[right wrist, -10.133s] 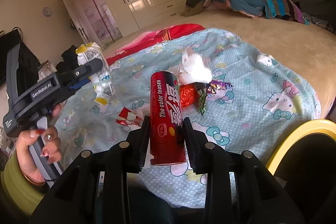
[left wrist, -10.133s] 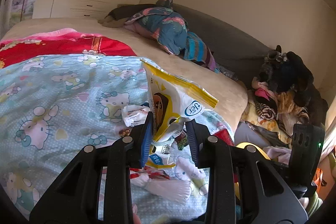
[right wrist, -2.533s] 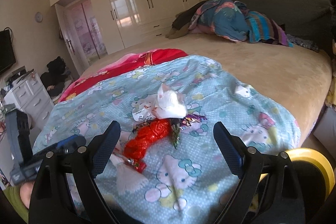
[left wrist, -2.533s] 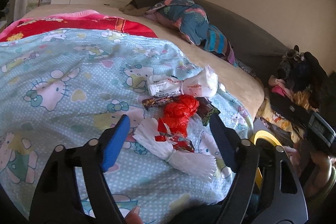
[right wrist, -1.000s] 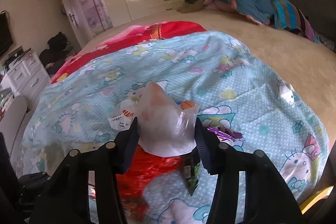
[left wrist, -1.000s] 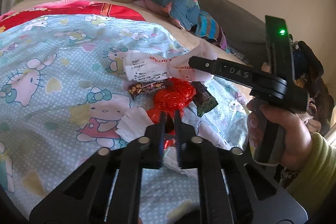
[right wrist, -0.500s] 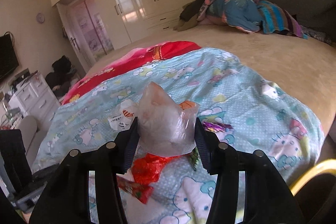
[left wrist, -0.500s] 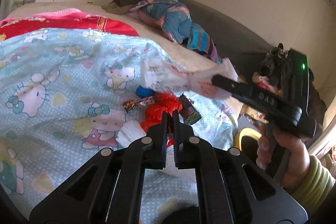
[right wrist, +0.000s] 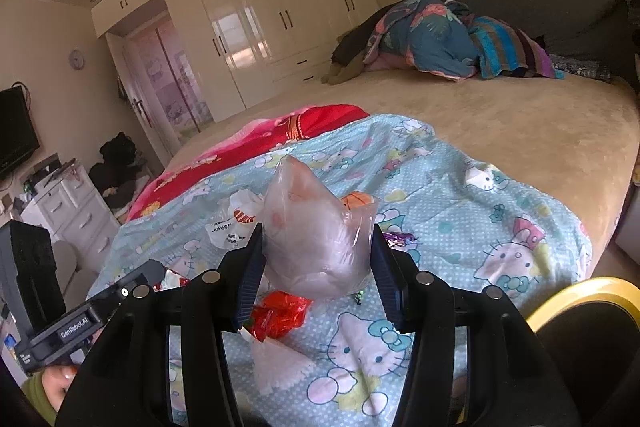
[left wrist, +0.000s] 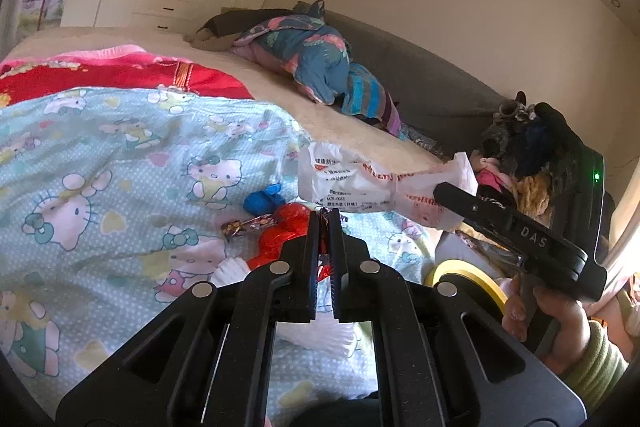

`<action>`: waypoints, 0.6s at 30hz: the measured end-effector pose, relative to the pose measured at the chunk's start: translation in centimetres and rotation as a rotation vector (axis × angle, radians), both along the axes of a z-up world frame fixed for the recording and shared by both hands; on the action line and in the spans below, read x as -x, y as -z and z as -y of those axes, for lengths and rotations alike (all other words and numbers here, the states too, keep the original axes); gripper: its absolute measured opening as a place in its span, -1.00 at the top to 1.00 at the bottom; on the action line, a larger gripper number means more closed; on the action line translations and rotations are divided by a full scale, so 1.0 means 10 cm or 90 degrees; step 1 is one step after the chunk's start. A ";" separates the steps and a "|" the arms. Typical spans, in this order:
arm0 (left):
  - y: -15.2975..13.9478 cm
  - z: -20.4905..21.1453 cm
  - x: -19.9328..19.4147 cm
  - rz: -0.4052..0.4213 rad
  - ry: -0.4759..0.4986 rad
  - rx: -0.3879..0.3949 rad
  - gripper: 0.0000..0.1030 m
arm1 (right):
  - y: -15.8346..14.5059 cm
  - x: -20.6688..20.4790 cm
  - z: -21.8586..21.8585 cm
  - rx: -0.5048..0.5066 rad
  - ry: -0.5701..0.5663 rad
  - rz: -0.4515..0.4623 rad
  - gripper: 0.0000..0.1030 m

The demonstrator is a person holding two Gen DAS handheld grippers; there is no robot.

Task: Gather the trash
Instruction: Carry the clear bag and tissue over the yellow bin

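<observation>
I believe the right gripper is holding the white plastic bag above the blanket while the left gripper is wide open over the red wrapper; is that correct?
Not quite: the left gripper is not wide open. The left wrist view shows its fingers nearly together, pinching a bit of the red wrapper. The rest stands: the right gripper holds the white plastic bag above the blanket.
</observation>
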State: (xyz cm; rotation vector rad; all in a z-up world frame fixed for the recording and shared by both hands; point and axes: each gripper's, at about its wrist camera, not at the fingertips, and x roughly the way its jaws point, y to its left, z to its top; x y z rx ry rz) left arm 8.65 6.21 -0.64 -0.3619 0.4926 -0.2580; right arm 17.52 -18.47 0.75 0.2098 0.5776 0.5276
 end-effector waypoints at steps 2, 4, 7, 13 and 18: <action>-0.02 0.01 0.01 0.003 0.003 -0.001 0.96 | -0.01 0.02 0.05 -0.004 0.006 -0.002 0.06; -0.04 0.03 0.02 0.007 0.005 -0.003 0.96 | -0.02 0.06 0.11 -0.009 0.015 -0.001 0.06; -0.07 0.06 0.04 0.011 0.009 -0.005 0.96 | -0.04 0.11 0.19 -0.012 0.023 0.001 0.06; -0.13 0.17 0.07 0.020 0.022 -0.013 0.96 | -0.06 0.21 0.39 -0.019 0.046 0.003 0.06; -0.15 0.27 0.09 0.024 0.036 -0.021 0.96 | -0.06 0.28 0.58 -0.024 0.067 0.002 0.06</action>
